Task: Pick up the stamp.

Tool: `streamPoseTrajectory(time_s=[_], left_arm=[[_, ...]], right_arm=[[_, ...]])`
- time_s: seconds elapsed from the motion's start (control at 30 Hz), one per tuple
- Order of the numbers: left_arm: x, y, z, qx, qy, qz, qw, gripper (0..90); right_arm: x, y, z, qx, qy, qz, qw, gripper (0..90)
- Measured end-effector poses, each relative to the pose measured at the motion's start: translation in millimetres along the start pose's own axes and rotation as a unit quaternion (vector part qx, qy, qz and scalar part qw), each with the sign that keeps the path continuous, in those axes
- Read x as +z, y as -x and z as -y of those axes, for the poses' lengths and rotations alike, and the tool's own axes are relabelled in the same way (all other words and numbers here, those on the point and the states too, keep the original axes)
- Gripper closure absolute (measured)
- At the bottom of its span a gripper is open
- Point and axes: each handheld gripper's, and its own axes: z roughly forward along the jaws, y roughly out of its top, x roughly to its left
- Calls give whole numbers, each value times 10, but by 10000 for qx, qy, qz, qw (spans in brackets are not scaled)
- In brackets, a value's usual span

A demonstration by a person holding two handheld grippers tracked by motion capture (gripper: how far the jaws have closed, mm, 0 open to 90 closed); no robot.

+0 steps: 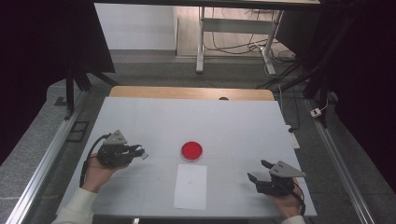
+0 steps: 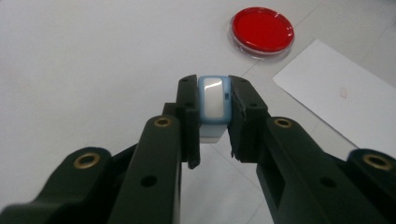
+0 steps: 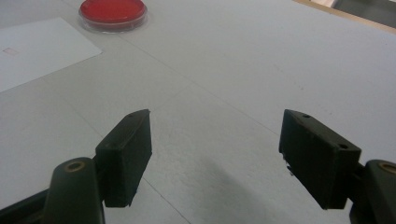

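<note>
My left gripper (image 2: 214,105) is shut on a small pale-blue block with a white face (image 2: 214,100), held just above the white table. In the high view the left gripper (image 1: 140,152) sits at the table's left with the block (image 1: 144,155) at its tips, pointing toward a round red dish (image 1: 192,150). That red dish (image 2: 262,30) lies ahead and to the right in the left gripper view. My right gripper (image 3: 215,140) stands open over bare table with nothing between its jaws; it sits at the front right (image 1: 258,171).
A white sheet of paper (image 1: 191,185) lies flat just in front of the red dish (image 3: 112,13), between the two hands. The white table top (image 1: 233,126) ends in a wooden strip at the far edge. Table legs and cables stand beyond it.
</note>
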Motion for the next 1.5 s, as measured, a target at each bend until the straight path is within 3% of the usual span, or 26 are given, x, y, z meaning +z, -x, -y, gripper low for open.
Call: streamPoseTrajectory(time_s=[0.43, 0.63, 1.0, 1.5], left_arm=[[-10, 101, -71, -20, 232, 241, 9994, 756], [-4, 152, -98, -19, 333, 227, 9992, 756], [58, 274, -171, 18, 452, 462, 9979, 755], [124, 413, -248, 86, 537, 609, 9967, 755]], right_arm=[[5, -1, 2, -7, -8, 0, 10000, 249], [6, -1, 2, -22, -35, 18, 10000, 249], [9, -5, 1, -31, -48, 41, 10000, 249], [24, -11, 2, -29, -50, 6, 10000, 249]])
